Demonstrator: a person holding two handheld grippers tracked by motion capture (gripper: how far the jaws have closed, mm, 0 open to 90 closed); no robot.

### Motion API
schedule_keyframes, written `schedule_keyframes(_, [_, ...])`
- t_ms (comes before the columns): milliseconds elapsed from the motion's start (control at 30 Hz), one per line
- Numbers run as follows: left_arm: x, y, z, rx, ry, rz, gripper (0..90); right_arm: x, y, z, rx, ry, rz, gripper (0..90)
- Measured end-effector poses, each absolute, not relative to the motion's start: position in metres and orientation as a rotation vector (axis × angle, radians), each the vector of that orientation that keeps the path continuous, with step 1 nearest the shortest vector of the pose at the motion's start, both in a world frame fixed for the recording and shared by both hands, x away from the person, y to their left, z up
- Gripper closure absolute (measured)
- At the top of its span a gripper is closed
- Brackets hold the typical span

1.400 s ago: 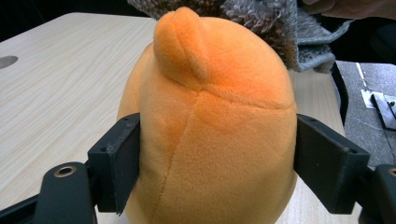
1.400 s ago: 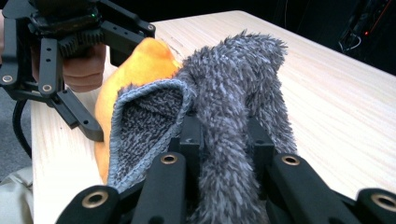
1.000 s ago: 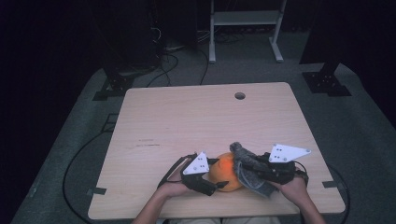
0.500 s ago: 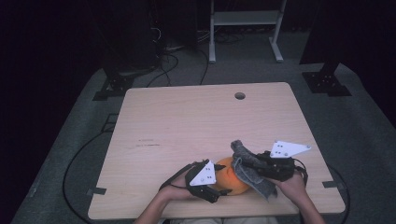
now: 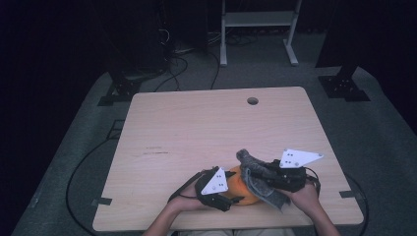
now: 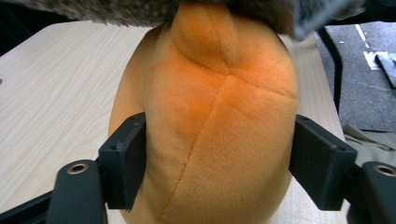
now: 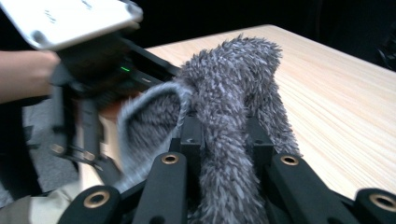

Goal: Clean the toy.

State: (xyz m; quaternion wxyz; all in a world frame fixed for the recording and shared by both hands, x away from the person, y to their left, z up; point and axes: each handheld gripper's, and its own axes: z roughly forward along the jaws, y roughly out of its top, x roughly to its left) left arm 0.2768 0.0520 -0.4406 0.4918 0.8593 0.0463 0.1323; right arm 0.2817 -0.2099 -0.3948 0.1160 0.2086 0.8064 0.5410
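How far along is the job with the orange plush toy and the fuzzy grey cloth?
Done: the right gripper is shut on the grey cloth, lifted beside the orange plush toy. In hand: the left gripper has just been closing its jaws around the toy; both pads sit against its sides. Left: probably working the cloth over or off the toy; which one, I cannot tell.

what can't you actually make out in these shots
- High view: most of the round orange plush toy is hidden by the left gripper and the shaggy grey cloth.
- Left gripper view: the toy's top is covered by the grey cloth and cut by the upper edge; its base is cut by the lower edge.
- Right gripper view: the cloth held in the right gripper hides the toy; the left gripper beyond is blurred.
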Motion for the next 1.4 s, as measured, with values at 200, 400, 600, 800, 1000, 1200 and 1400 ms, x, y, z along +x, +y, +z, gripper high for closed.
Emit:
schedule_keyframes(200, [0.279, 0.056, -0.442, 2.083, 0.105, 0.295, 28.2, 0.298, -0.241, -0.419, 0.811, 2.345, 1.600, 73.9])
schedule_keyframes(400, [0.283, 0.062, -0.442, 2.075, 0.129, 0.275, 27.5, 0.304, -0.257, -0.427, 0.900, 2.333, 1.562, 73.9])
schedule_keyframes(600, [0.289, 0.071, -0.443, 2.054, 0.187, 0.263, 27.9, 0.287, -0.240, -0.410, 0.727, 2.324, 1.637, 73.8])
schedule_keyframes(800, [0.295, 0.077, -0.443, 2.051, 0.199, 0.245, 28.4, 0.299, -0.248, -0.428, 0.835, 2.339, 1.627, 73.8])
schedule_keyframes(1000, [0.298, 0.082, -0.444, 2.048, 0.214, 0.229, 28.2, 0.298, -0.255, -0.433, 0.894, 2.336, 1.570, 73.8])
schedule_keyframes(1200, [0.298, 0.085, -0.444, 2.058, 0.206, 0.222, 28.1, 0.293, -0.237, -0.420, 0.779, 2.316, 1.634, 73.8])
schedule_keyframes(1400, [0.299, 0.085, -0.445, 2.050, 0.211, 0.214, 28.0, 0.300, -0.250, -0.436, 0.897, 2.360, 1.538, 73.8])
